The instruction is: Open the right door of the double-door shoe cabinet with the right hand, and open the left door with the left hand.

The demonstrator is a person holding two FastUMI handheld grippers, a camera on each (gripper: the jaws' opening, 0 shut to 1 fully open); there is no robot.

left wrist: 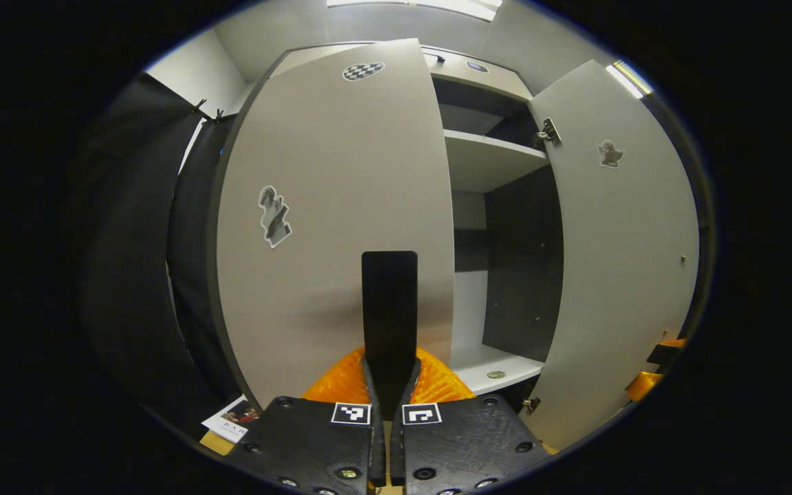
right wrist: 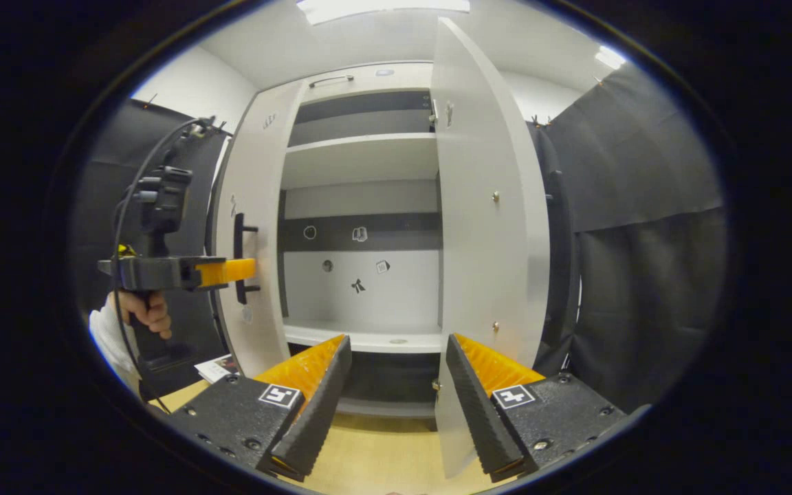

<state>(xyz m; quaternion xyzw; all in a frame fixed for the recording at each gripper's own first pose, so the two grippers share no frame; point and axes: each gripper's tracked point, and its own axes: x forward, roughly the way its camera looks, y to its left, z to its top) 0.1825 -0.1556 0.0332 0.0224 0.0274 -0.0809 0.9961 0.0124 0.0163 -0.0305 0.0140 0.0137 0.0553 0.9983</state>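
Observation:
In the left gripper view my left gripper [left wrist: 389,368] is shut on the black vertical handle [left wrist: 389,309] of the grey left door [left wrist: 313,227], which stands partly open. The right door [left wrist: 616,261] is swung wide open, with an orange part of the right gripper [left wrist: 647,381] at its lower edge. In the right gripper view my right gripper [right wrist: 396,354] is open and holds nothing; the right door [right wrist: 485,227] stands edge-on just above its right finger. Farther left, a hand [right wrist: 141,309] holds the left gripper [right wrist: 231,271] on the left door's handle [right wrist: 239,258].
The cabinet's inside [right wrist: 361,275] shows two white shelves, a dark band with small stickers and a small round object [left wrist: 496,375] on the lower shelf. A leaflet [right wrist: 216,368] lies on the wooden surface [right wrist: 382,454] by the left door. Black cloth walls hang on both sides.

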